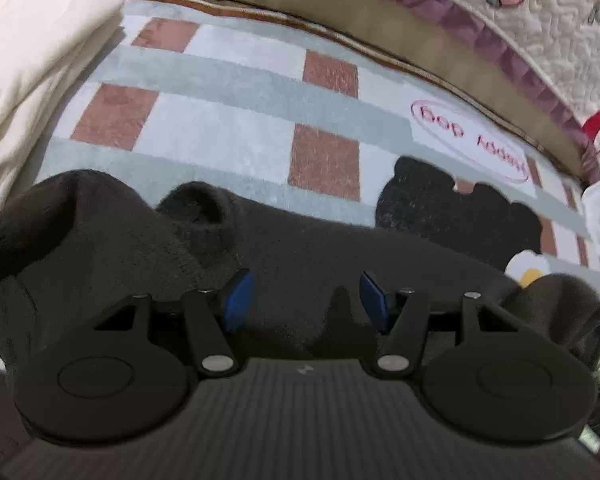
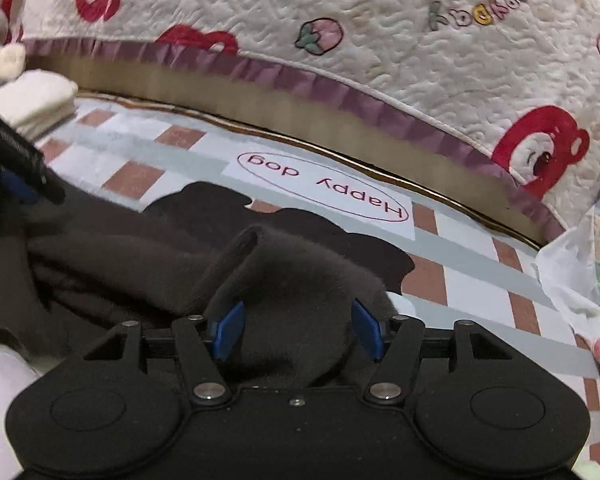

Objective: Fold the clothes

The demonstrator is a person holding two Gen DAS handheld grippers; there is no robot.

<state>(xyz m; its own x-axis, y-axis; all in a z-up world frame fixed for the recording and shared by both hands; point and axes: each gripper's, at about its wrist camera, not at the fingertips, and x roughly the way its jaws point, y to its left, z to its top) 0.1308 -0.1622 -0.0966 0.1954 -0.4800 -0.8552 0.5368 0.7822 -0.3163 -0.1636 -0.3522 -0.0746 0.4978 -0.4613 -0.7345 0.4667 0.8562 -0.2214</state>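
Rug [image 1: 236,80], checked, under dark garment [image 1: 300,256]

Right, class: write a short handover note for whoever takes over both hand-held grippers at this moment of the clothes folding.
Left hand-held gripper: open, low over the dark fuzzy garment, gripping nothing.
Right hand-held gripper: open, a raised fold of the garment sits between its blue pads, not pinched.
The garment lies bunched on the checked rug beside the bed. A cream folded item rests at the rug's far left.
Done: no neat fold visible. Left: grip, flatten, fold.

Both tools, the left tool [image 1: 306,300] and the right tool [image 2: 298,330], point forward with blue-padded fingers spread wide.
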